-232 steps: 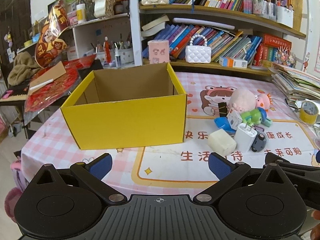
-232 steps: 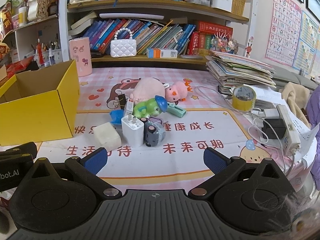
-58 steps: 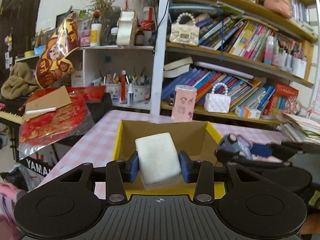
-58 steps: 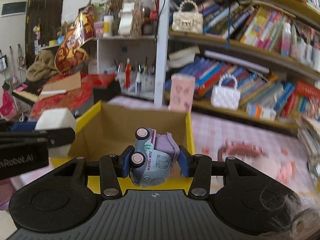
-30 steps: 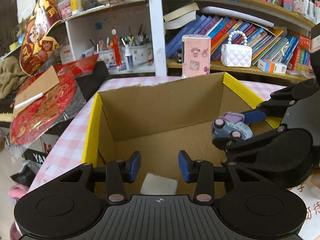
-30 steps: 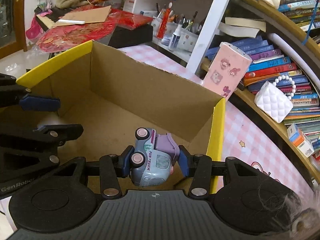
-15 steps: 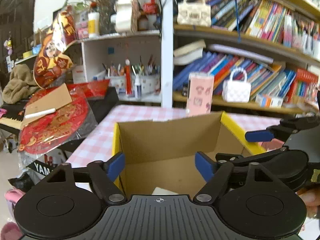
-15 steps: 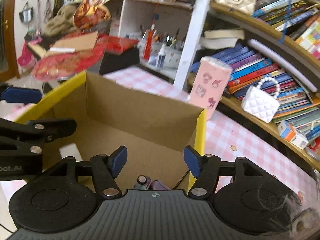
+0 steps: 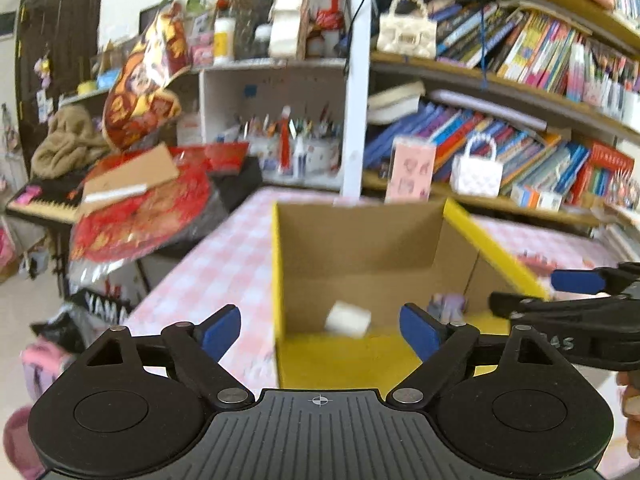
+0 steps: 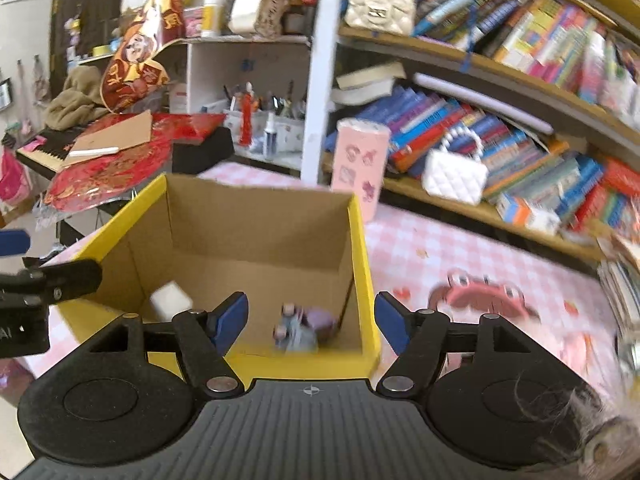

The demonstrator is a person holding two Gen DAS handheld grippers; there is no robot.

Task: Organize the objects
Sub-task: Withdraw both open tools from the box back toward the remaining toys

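since letting go, both my claws have pulled back from the yellow cardboard box [image 10: 362,248]: left claw [image 9: 320,330] and right claw [image 10: 311,320] gape wide, empty. white foam block [image 10: 170,300] lies inside at 9 o'clock, small purple toy truck [image 10: 304,326] at 3; pink tissue canister [image 10: 360,164] stands behind at 12.

1. I am in a lived-in home, likely a child's study corner: long wooden bookshelves [image 10: 480,68] are crammed with colourful picture books [image 10: 460,120].
2. Small quilted handbags, white [image 10: 454,174] and cream [image 10: 380,8], sit among the books.
3. My worktop [image 10: 460,248] wears a pink checked cartoon tablecloth.
4. A black keyboard piano [image 10: 44,152] and red festive decorations [image 10: 108,168] stand alongside.
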